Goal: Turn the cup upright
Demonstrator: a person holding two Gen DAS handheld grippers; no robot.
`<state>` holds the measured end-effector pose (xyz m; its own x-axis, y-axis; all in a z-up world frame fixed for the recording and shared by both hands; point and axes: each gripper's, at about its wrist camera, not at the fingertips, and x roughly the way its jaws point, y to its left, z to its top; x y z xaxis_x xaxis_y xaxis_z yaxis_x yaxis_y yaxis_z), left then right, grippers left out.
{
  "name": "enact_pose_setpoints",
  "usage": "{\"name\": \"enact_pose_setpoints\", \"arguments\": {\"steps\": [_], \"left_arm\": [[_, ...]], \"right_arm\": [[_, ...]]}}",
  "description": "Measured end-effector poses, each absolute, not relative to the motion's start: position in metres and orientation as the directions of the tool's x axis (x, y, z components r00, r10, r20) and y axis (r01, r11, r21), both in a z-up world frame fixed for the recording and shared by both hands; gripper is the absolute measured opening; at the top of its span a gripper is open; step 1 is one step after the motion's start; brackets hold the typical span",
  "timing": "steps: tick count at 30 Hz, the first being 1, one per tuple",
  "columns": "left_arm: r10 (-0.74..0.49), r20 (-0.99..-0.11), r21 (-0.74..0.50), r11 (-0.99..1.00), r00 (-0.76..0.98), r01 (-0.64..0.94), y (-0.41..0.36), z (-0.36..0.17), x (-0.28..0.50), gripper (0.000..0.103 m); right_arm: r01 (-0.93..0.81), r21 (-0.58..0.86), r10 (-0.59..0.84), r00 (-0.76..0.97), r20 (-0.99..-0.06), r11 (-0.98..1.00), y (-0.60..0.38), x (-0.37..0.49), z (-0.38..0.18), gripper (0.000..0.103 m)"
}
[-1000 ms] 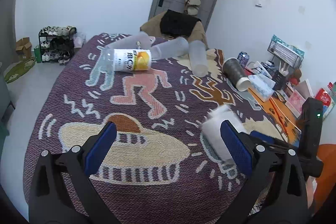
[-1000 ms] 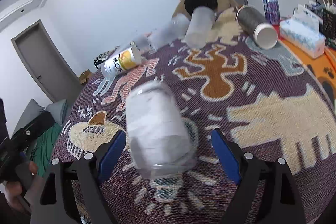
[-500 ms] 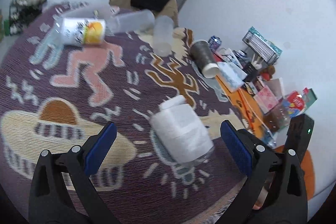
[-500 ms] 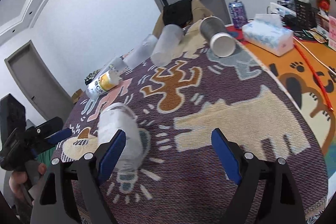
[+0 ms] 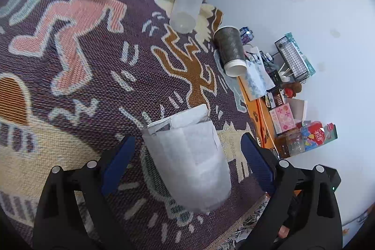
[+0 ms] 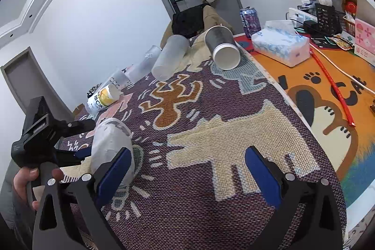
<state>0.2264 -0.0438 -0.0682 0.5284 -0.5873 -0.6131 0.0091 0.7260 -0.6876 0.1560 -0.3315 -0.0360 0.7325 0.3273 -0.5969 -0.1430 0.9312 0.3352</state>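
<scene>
Two grippers stand wide open, gripping nothing; the left gripper (image 5: pixel 187 161) straddles the paper-wrapped cup (image 5: pixel 189 161), its blue pads either side of it without touching; the cup lies tipped on the patterned cloth (image 5: pixel 93 67); the right gripper (image 6: pixel 187 176) hovers beside it over bare cloth.

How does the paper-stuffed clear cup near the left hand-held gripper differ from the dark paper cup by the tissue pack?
The paper-stuffed cup is clear with white paper inside; the dark paper cup is opaque grey with a white rim. The first lies between the open left hand-held gripper fingers; the second lies farther off, untouched. Both lie on their sides.
</scene>
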Motion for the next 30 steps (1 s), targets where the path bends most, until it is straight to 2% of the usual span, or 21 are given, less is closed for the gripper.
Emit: {"name": "enact_pose_setpoints", "arguments": {"steps": [10,11,13,20,24,26,30], "left_arm": [[-0.601,-0.637,-0.701,0.712,0.483,-0.039,-0.056,-0.087,0.249,0.089],[-0.598,-0.639,-0.699,0.714,0.484,-0.040,-0.057,-0.087,0.250,0.087],[-0.588,-0.651,-0.689,0.723,0.480,-0.049,-0.056,-0.087,0.252,0.071],[-0.556,-0.641,-0.633,0.773,0.530,0.046,-0.060,-0.056,0.235,0.069],[-0.481,-0.633,-0.527,0.842,0.606,0.117,-0.066,-0.026,0.218,0.068],[-0.380,-0.643,-0.392,0.909,0.665,0.141,-0.075,-0.010,0.206,0.068],[-0.282,-0.628,-0.231,0.958,0.725,0.172,-0.088,0.003,0.192,0.068]], "right_arm": [[-0.107,0.347,0.311,0.732,-0.607,0.932,-0.345,0.157,-0.042,0.095],[-0.105,0.347,0.309,0.732,-0.607,0.932,-0.346,0.156,-0.041,0.095],[-0.100,0.353,0.308,0.735,-0.604,0.930,-0.349,0.156,-0.041,0.095],[-0.090,0.355,0.298,0.748,-0.593,0.931,-0.354,0.149,-0.037,0.095],[-0.088,0.355,0.295,0.754,-0.587,0.931,-0.353,0.143,-0.035,0.095],[-0.088,0.354,0.294,0.756,-0.585,0.931,-0.352,0.141,-0.035,0.095],[-0.086,0.348,0.287,0.762,-0.580,0.933,-0.350,0.137,-0.033,0.095]]}}
